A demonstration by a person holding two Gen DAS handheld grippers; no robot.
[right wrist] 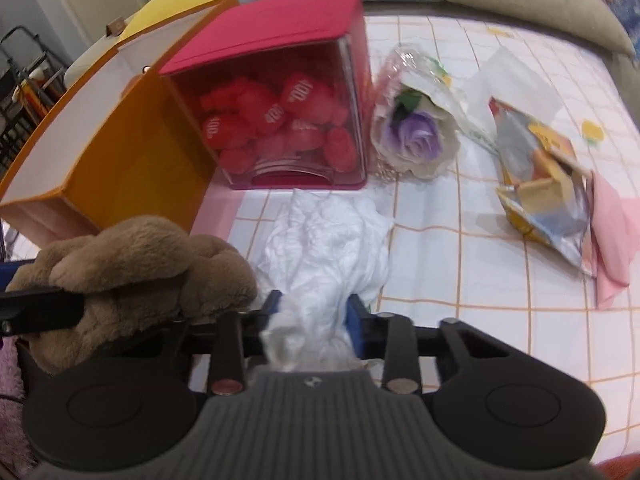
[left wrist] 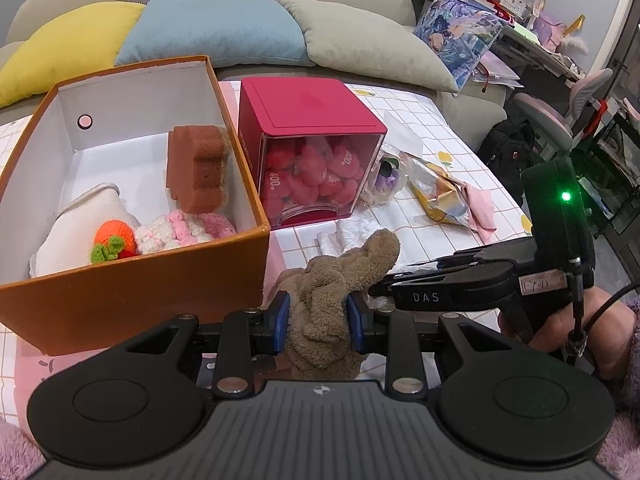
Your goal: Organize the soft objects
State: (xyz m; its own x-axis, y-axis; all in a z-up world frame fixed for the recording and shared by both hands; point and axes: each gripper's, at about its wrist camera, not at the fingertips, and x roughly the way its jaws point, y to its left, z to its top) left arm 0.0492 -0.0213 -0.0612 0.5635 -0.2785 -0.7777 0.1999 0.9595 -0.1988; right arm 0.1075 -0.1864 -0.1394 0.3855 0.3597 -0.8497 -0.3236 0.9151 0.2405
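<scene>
Brown plush cloth [left wrist: 332, 292] sits pinched in my left claw [left wrist: 320, 316], beside the orange box [left wrist: 132, 292]. Right claw [right wrist: 312, 316] clamps crumpled white plastic [right wrist: 328, 248] on the table. Risk: the near box wall could snag the dangling cloth. Box middle is open; the red container [left wrist: 308, 120] crowds its right side.

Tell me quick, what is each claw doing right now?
Left claw: closed on the brown fuzzy cloth.
Right claw: closed on the white crumpled cloth.
</scene>
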